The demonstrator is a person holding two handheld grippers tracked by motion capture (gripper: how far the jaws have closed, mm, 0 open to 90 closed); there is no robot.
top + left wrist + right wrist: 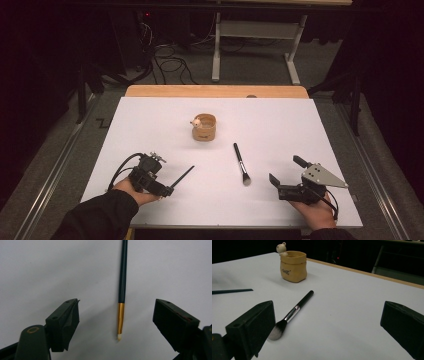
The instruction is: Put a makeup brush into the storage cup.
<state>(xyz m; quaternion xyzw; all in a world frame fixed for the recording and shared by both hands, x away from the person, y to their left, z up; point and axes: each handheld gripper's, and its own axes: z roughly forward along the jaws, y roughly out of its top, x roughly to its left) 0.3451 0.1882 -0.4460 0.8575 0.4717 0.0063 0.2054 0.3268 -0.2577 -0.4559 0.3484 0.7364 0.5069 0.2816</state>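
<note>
Thin brush point(122, 285): a slim, straight stick with a dark, smooth handle, a narrow gold metal sleeve and a small pale tip; it lies flat on the white sheet, its tip end between the left gripper's jaws, touched by neither.
Left gripper point(167, 190): black, blocky body held in the person's left hand at the near left of the table; in the left gripper view its jaws stand spread, flat matte pads facing inward, the thin brush lying loose in the gap.
Right gripper point(286, 171): black body with a grey three-cornered plate on top, held in the right hand at the near right; jaws spread wide with nothing between them.
Powder brush point(241, 164): round black handle, shiny silver collar, and a soft, fluffy head of grey-white bristles; it lies flat near the middle of the sheet, between the two grippers and well apart from both.
Cup point(204, 127): a small tan holder shaped like a rumpled sack with a wavy rim, dark lettering on its side and a little pale animal figure on its edge; it stands upright beyond the brushes.
Sheet point(280, 125): smooth, matte white surface covering the table.
Table point(215, 91): light wood, showing as a strip along the far edge.
</note>
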